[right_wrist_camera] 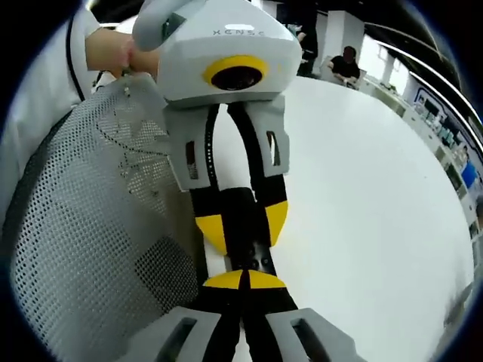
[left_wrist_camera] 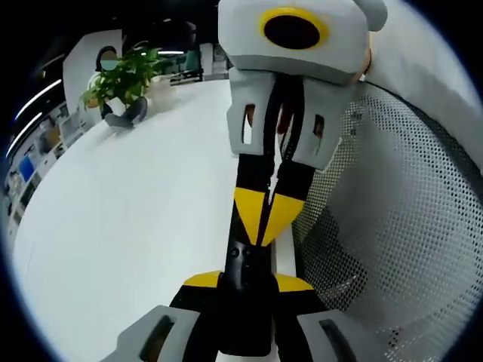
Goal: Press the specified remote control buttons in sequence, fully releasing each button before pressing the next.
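Yellow-tipped left gripper (left_wrist_camera: pixel 247 283) pinches the black remote (left_wrist_camera: pixel 245 298) between its jaws — steadying it above the white table (left_wrist_camera: pixel 128 226). Right gripper (right_wrist_camera: pixel 243 280), tips pressed together, meets the remote's (right_wrist_camera: pixel 245 226) face end-on — likely pressing a button.

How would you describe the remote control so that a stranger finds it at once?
Find the white table, next to the grey mesh chair. Over its edge, the left gripper clamps the remote control: a slim black bar, the one dark thing between yellow jaw tips.
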The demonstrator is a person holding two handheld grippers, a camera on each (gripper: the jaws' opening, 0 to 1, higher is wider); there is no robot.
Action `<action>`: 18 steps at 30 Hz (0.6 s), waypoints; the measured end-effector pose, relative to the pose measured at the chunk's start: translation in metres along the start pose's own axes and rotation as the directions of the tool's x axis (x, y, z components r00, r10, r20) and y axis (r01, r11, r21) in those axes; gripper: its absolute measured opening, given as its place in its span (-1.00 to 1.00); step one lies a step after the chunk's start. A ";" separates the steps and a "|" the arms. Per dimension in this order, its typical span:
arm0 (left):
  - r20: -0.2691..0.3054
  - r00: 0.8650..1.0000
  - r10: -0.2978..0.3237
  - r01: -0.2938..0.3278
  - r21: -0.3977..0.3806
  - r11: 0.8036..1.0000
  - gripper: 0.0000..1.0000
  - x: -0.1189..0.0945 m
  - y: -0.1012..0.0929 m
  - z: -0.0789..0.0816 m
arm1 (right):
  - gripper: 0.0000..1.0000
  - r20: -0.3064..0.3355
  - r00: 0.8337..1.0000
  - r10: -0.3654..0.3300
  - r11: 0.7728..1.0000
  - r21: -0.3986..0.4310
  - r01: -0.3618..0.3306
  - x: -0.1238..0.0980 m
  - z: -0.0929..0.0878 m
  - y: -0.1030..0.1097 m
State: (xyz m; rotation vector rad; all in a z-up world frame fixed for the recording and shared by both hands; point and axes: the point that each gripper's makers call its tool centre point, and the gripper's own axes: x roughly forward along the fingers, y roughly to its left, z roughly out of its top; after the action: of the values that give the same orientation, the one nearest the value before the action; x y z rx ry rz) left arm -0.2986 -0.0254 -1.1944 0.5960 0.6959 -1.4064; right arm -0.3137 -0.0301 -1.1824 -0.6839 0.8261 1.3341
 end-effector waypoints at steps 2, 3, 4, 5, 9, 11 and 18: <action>0.001 1.000 0.001 -0.001 -0.001 1.000 -0.52 0.000 0.000 0.000 | -1.00 0.000 1.000 0.008 1.000 -0.017 -0.008 0.002 0.002 0.003; 0.000 1.000 0.003 -0.003 0.002 1.000 -0.52 0.001 0.000 0.000 | -1.00 0.000 1.000 0.011 1.000 -0.019 -0.011 0.003 0.003 0.004; 0.000 1.000 0.004 -0.004 0.000 1.000 -0.52 0.001 0.000 0.000 | -1.00 0.000 1.000 0.014 1.000 -0.026 -0.014 0.005 0.005 0.006; 0.001 1.000 0.005 -0.005 0.000 1.000 -0.52 0.001 0.000 0.000 | -1.00 -0.025 1.000 0.002 0.998 -0.060 -0.004 0.005 0.003 0.005; 0.002 1.000 0.005 -0.005 0.003 1.000 -0.52 0.001 0.000 0.000 | -1.00 -0.039 0.999 -0.006 0.995 -0.097 0.002 0.005 0.002 0.006; -0.003 1.000 0.006 -0.006 0.007 1.000 -0.52 0.001 0.000 0.000 | -1.00 -0.048 0.999 0.001 0.996 -0.092 -0.006 0.006 0.003 0.005; 0.004 1.000 -0.005 0.005 0.004 1.000 -0.52 0.000 0.000 0.000 | -1.00 -0.004 1.000 0.011 1.000 0.008 -0.011 0.003 0.003 0.005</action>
State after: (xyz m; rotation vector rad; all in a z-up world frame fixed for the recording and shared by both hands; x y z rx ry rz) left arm -0.2983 -0.0255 -1.1941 0.5944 0.6918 -1.4141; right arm -0.3178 -0.0253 -1.1830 -0.6761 0.8391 1.3392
